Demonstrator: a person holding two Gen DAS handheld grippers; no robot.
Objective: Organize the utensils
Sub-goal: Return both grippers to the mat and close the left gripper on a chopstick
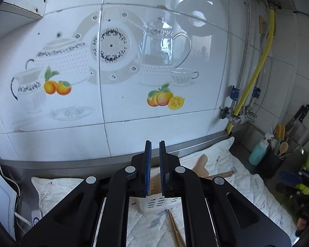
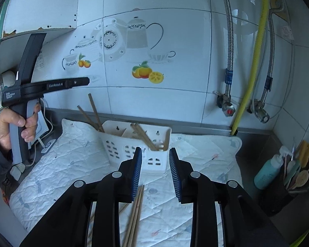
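A white slotted utensil holder stands on a white quilted mat by the tiled wall. Several wooden chopsticks lean in it. More chopsticks lie on the mat under my right gripper, which is open and empty just in front of the holder. My left gripper hovers above the holder, jaws nearly closed with a narrow gap and nothing between them. It also shows held up at left in the right wrist view. Loose chopsticks and a wooden spatula lie on the mat.
A dark cup with spoons and a teal bottle stand at the right. Knives hang on the right wall. Pipes and a yellow hose run down the wall. A white power cord lies at left.
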